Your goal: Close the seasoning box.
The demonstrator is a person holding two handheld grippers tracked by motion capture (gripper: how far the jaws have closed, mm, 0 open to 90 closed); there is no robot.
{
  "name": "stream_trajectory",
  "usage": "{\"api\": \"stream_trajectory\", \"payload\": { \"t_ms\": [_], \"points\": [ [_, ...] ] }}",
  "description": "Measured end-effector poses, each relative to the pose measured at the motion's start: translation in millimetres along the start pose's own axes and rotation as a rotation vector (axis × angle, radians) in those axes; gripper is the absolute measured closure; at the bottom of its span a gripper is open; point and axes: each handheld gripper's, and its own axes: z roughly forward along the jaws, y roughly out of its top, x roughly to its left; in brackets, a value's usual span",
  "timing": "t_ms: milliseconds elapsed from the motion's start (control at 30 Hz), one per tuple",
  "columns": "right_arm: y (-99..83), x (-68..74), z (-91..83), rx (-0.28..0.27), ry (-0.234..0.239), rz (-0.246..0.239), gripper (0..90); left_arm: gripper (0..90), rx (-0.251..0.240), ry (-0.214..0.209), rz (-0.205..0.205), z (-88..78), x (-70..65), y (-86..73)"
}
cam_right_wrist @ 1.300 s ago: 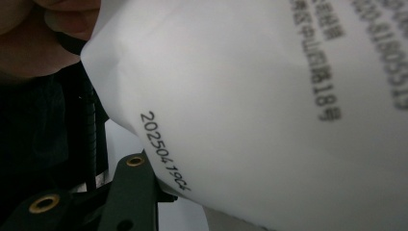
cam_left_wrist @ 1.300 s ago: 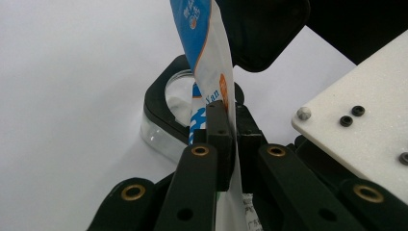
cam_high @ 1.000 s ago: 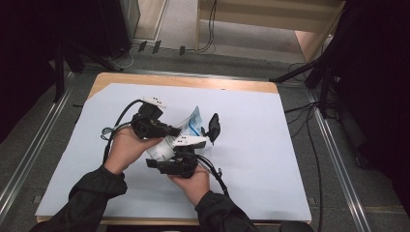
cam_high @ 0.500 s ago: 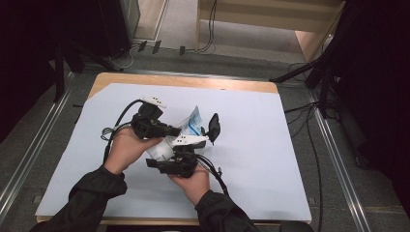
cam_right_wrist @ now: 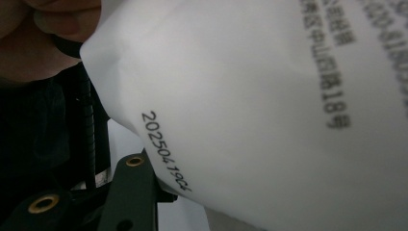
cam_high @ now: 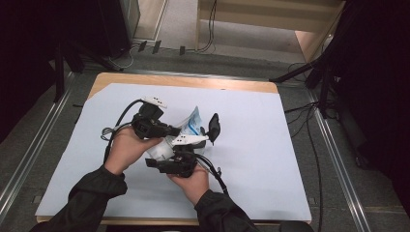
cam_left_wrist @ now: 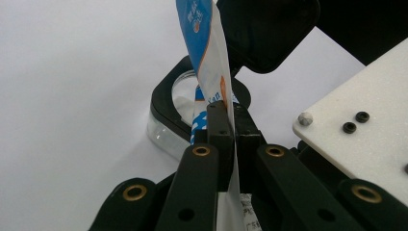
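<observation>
Holding a thin blue-and-white pouch (cam_high: 191, 122) above the middle of the worktop (cam_high: 270, 145), both tools bear on the same item. In the left gripper view the pouch (cam_left_wrist: 208, 72) stands on edge, its long axis running from the jaws toward twelve o'clock, with blue and orange print on a glossy film that looks light and pliable. The left tool (cam_left_wrist: 230, 126) is clamped flat on the lower part of that film, jaw faces pressed together with only the sheet between them.

In the high view the left tool (cam_high: 175, 130) lies at about nine o'clock from the pouch, and the right tool (cam_high: 193, 142) at about six o'clock, so both are equally close and neither has far to travel. The right tool's jaws stand part-way apart; in the right gripper view the white, matt back of the pouch (cam_right_wrist: 269, 110), with black printed characters and a date code, lies right against the camera, but whether the pads actually press on it cannot be told.

Judged from this, any pull or tear would run across the film between the two tools.

A black-framed clear-lidded object (cam_left_wrist: 179, 108) rests on the white sheet covering the worktop, just beyond the pouch. A person's left hand (cam_high: 128, 150) and right hand (cam_high: 192, 182) carry the tools.
</observation>
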Motion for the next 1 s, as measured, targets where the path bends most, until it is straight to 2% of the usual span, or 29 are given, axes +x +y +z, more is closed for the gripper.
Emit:
{"api": "stream_trajectory", "payload": {
  "t_ms": [1000],
  "points": [
    [0.1,0.8,0.4,-0.011,0.005,0.013,55.0,90.0,0.002,0.000,-0.004,0.0,-1.3,0.9]
  ]
}}
